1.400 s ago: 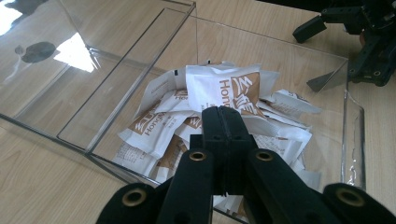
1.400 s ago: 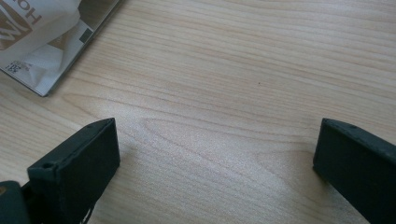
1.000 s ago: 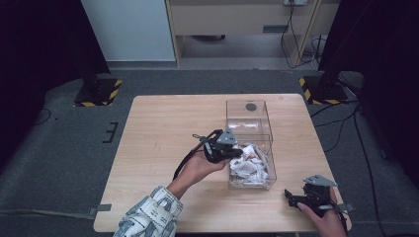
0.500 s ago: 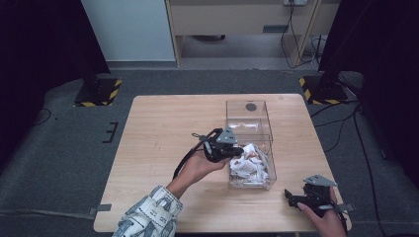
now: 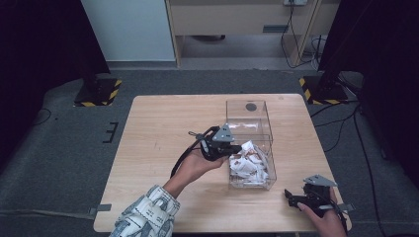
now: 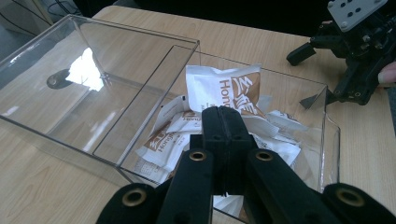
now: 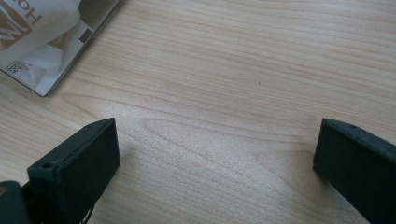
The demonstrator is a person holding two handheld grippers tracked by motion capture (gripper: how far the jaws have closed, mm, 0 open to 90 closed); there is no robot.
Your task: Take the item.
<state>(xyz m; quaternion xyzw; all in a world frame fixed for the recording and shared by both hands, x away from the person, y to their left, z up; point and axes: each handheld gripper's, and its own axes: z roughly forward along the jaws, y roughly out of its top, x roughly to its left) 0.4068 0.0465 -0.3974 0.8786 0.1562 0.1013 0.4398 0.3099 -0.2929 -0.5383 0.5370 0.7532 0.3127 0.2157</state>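
Two tools were held over a wooden table (image 5: pixel 158 148) with a clear box (image 5: pixel 249 143) on it.

The left tool (image 5: pixel 236 148) was held by the left hand (image 5: pixel 197 165) at the edge of the clear box, and its two black jaws were pressed tight together with nothing seen between them. In the left gripper view, the closed jaws were pointed over the near part of the box, where a pile of white and brown packets (image 6: pixel 224 107) was kept. The far part of the box was seen to be bare, with a dark round spot (image 6: pixel 58 79) on its bottom. The right tool (image 5: pixel 291 199) was held by the right hand (image 5: pixel 326 222) near the front right corner of the table, well apart from the box. Its jaws were spread wide over bare wood. A corner of the box with a packet (image 7: pixel 32 32) inside was seen at the top left of the right gripper view.
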